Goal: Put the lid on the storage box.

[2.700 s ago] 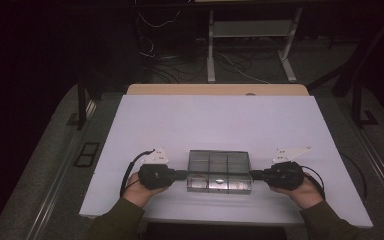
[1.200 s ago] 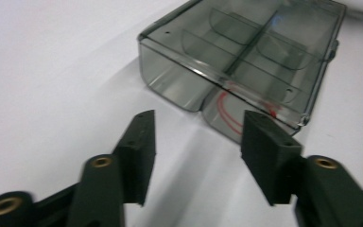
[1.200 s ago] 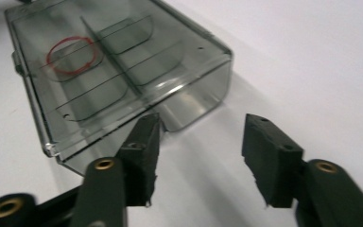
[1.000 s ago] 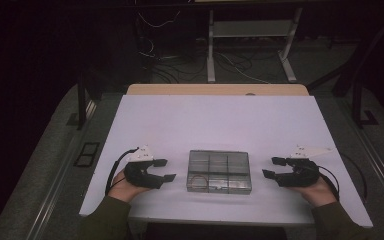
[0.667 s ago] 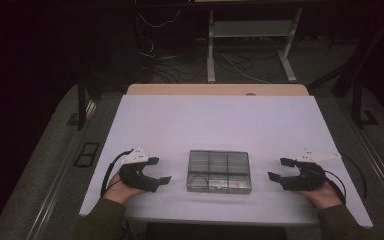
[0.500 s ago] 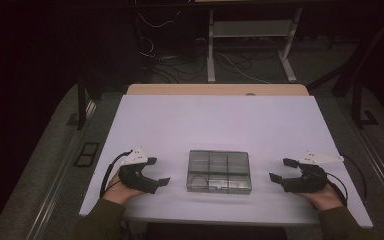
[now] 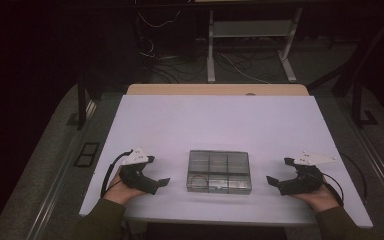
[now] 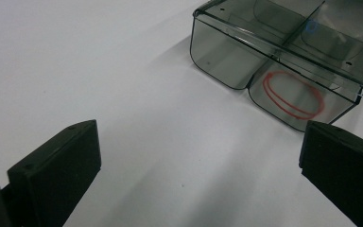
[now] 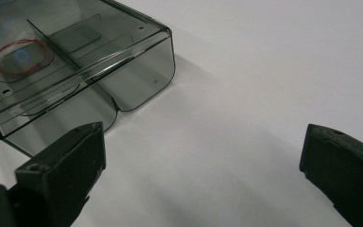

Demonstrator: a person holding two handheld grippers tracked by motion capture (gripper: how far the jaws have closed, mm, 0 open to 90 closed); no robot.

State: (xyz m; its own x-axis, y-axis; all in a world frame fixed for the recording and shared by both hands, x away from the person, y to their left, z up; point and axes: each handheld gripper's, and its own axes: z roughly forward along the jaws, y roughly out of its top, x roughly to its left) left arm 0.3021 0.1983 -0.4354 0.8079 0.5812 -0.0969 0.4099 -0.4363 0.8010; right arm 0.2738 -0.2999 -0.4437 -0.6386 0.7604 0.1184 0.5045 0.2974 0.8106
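Box (image 7: 219, 171) lower center, untouched; left gripper (image 7: 161, 183) and right gripper (image 7: 272, 181) flank it, jaws just opened wide, empty.

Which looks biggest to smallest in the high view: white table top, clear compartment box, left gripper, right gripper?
1. White table top, by far.
2. Clear compartment box.
3. Left gripper and right gripper: both open, look about alike, so no ranking between them.

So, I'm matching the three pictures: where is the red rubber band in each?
High view: red band in the box's near-left compartment.
Left gripper view: right of centre, behind the box's near wall.
Right gripper view: upper left, under the lid.
Shared landmark: the box.
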